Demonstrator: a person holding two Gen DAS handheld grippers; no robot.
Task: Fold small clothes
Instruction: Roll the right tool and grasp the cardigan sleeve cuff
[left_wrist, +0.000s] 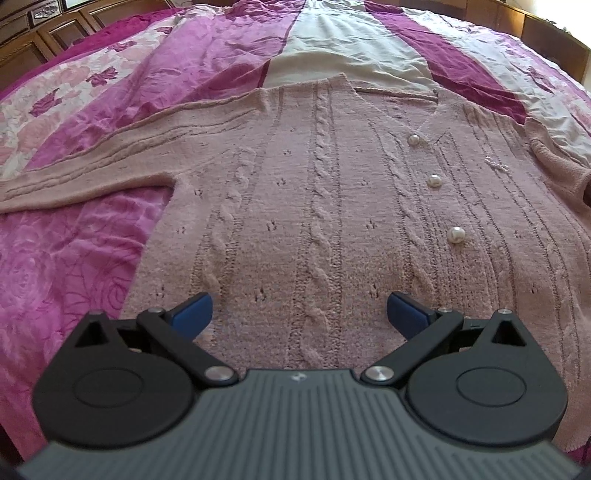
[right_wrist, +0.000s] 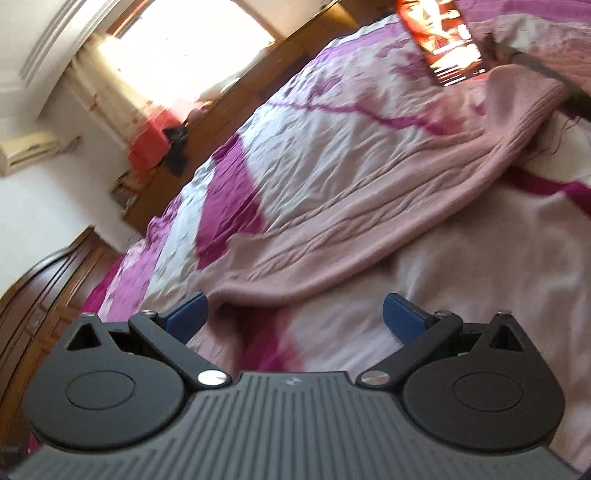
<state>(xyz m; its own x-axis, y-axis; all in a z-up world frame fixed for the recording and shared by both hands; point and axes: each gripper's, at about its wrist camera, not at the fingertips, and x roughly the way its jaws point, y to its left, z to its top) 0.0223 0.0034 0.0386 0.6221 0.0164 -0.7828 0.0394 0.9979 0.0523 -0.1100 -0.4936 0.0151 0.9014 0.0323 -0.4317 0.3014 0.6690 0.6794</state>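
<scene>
Floral bedspread (left_wrist: 74, 258) bears pink cardigan (left_wrist: 314, 221); both grippers' fingers (left_wrist: 194, 312) (right_wrist: 400, 317) wide, empty.

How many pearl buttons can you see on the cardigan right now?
3, in a line down the cardigan placket: top button below the neckline, middle, lowest. The left gripper may hide more near the hem.

A wide bed is covered by a satin quilt (left_wrist: 92, 92) patterned in magenta, pink and white patches with rose prints. Carved dark-brown wooden furniture (left_wrist: 33, 33) is seen behind the bed. In the tilted, blurred right wrist view, a bright arched window (right_wrist: 192, 40) is hung with pale curtains, and strong daylight is let in. A cream wall-mounted air conditioner (right_wrist: 27, 151) is fixed to the white wall (right_wrist: 48, 210). A dark wooden panelled wardrobe (right_wrist: 40, 291) is seen nearby.
</scene>
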